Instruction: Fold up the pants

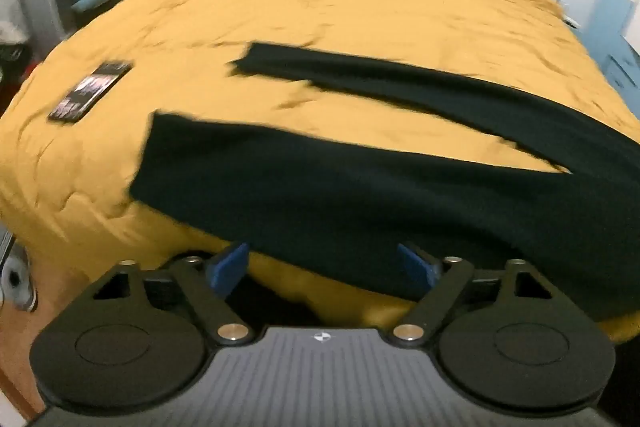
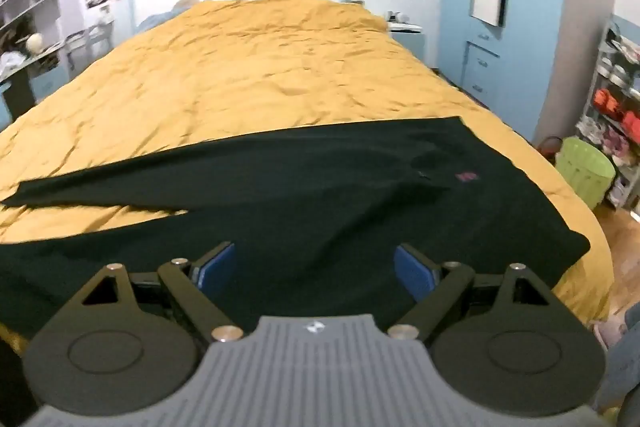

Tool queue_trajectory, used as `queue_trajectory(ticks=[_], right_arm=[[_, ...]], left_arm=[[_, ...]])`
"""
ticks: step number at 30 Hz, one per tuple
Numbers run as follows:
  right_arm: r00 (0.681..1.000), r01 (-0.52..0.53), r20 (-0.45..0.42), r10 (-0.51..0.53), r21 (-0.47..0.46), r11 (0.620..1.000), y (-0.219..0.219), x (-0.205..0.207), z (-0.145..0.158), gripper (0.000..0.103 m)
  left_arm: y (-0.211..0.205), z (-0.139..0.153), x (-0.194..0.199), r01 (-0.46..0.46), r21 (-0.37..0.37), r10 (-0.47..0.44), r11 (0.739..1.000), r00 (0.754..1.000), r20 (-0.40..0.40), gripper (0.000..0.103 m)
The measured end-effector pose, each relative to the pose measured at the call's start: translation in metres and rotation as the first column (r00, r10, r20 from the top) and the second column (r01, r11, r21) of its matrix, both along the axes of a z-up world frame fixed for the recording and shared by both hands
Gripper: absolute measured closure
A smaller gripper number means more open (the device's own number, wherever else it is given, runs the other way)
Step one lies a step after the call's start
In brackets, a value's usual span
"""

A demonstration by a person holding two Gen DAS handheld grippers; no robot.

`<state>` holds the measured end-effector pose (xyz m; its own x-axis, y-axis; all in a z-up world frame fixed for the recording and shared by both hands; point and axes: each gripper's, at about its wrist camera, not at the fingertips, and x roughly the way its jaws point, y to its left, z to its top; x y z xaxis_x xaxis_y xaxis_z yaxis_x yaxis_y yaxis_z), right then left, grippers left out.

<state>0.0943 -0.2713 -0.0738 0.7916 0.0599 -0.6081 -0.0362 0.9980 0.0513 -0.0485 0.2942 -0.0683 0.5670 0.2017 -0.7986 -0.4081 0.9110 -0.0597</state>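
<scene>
Black pants lie spread flat across the near end of a bed with a mustard-yellow cover, legs apart in a V. In the left wrist view the legs point left and the near leg hangs over the bed's edge. My left gripper stands open just above that near leg, nothing between its blue pads. In the right wrist view the pants show their waist end at the right, with a small red mark. My right gripper is open over the near hip part, holding nothing.
A dark flat phone-like object lies on the cover left of the leg ends. A green stool and shelves stand right of the bed, blue cabinets behind. Wooden floor shows at the bed's near corner.
</scene>
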Motion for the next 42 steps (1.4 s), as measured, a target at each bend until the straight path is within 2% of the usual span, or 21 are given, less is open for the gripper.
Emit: queue_trajectory(ticks=[2,4,6,7,8,9,11,12,14,16,19,23,26,27,28,31,33,36,39,41,42], right_arm=[[0.999,0.048,0.005,-0.048,-0.013,0.999,-0.013,0.007,-0.009,0.021],[0.993,0.112,-0.019,-0.112,-0.001,0.994,-0.030,0.018,-0.018,0.021],[0.986,0.164,-0.031,-0.162,0.050,0.985,-0.051,0.025,-0.025,0.021],[0.982,0.190,-0.026,-0.188,0.086,0.978,-0.064,0.028,-0.029,0.021],[0.977,0.212,-0.023,-0.211,0.110,0.971,-0.074,0.030,-0.031,0.021],[0.972,0.236,-0.027,-0.234,0.134,0.963,-0.085,0.032,-0.036,0.021],[0.962,0.273,-0.051,-0.268,0.204,0.940,-0.106,0.037,-0.045,0.021],[0.953,0.301,-0.068,-0.294,0.243,0.922,-0.117,0.039,-0.051,0.021],[0.937,0.348,-0.094,-0.335,0.299,0.889,-0.135,0.043,-0.062,0.021],[0.925,0.379,-0.109,-0.365,0.352,0.856,-0.153,0.045,-0.070,0.021],[0.902,0.419,-0.134,-0.410,0.497,0.760,-0.188,0.043,-0.080,0.021],[0.850,0.485,-0.168,-0.499,0.617,0.619,-0.224,0.038,-0.093,0.021],[0.814,0.514,-0.182,-0.552,0.669,0.537,-0.245,0.032,-0.102,0.021],[0.804,0.521,-0.182,-0.566,0.674,0.523,-0.252,0.030,-0.106,0.021],[0.791,0.536,-0.187,-0.582,0.671,0.513,-0.258,0.032,-0.110,0.021],[0.759,0.568,-0.210,-0.616,0.676,0.469,-0.280,0.036,-0.120,0.031],[0.762,0.562,-0.216,-0.610,0.689,0.458,-0.288,0.042,-0.125,0.041],[0.783,0.536,-0.198,-0.589,0.695,0.480,-0.289,0.057,-0.125,0.049],[0.798,0.528,-0.195,-0.571,0.683,0.505,-0.287,0.067,-0.123,0.055],[0.791,0.545,-0.211,-0.575,0.671,0.503,-0.289,0.070,-0.123,0.066],[0.787,0.547,-0.215,-0.578,0.676,0.494,-0.291,0.069,-0.123,0.070]], left_arm=[[0.017,0.001,-0.011,-0.043,0.031,0.044,0.999,0.998,-0.045,0.013],[0.037,-0.014,-0.012,-0.079,-0.024,0.078,0.997,0.997,-0.029,0.013],[0.049,-0.031,-0.011,-0.119,-0.072,0.114,0.990,0.991,-0.071,0.013],[0.055,-0.036,-0.010,-0.148,-0.069,0.141,0.987,0.986,-0.093,0.013],[0.062,-0.040,-0.012,-0.190,-0.068,0.183,0.979,0.978,-0.096,0.013],[0.072,-0.039,-0.015,-0.220,-0.068,0.217,0.973,0.975,-0.047,0.013],[0.085,-0.046,-0.024,-0.276,-0.165,0.286,0.947,0.958,0.039,0.013],[0.089,-0.050,-0.026,-0.283,-0.219,0.301,0.934,0.952,0.057,0.013],[0.097,-0.059,-0.022,-0.281,-0.307,0.310,0.909,0.950,0.048,0.013],[0.105,-0.065,-0.016,-0.294,-0.348,0.311,0.890,0.950,-0.007,0.013],[0.117,-0.074,-0.011,-0.314,-0.422,0.326,0.851,0.944,-0.045,0.013],[0.126,-0.079,-0.012,-0.326,-0.487,0.368,0.810,0.930,-0.011,0.013],[0.136,-0.088,-0.014,-0.356,-0.586,0.441,0.728,0.897,0.002,0.013],[0.137,-0.091,-0.015,-0.360,-0.605,0.455,0.710,0.891,0.004,0.013],[0.140,-0.092,-0.013,-0.360,-0.613,0.460,0.703,0.888,0.006,0.013],[0.138,-0.093,-0.009,-0.371,-0.605,0.463,0.704,0.886,-0.004,0.009],[0.141,-0.096,-0.009,-0.383,-0.615,0.476,0.690,0.880,-0.014,0.009],[0.142,-0.099,-0.009,-0.393,-0.635,0.495,0.666,0.869,-0.019,0.009],[0.144,-0.100,-0.002,-0.392,-0.627,0.494,0.673,0.869,-0.014,0.007],[0.143,-0.101,-0.004,-0.398,-0.631,0.505,0.666,0.863,-0.011,0.007],[0.142,-0.101,-0.005,-0.405,-0.634,0.516,0.660,0.856,-0.009,0.012]])
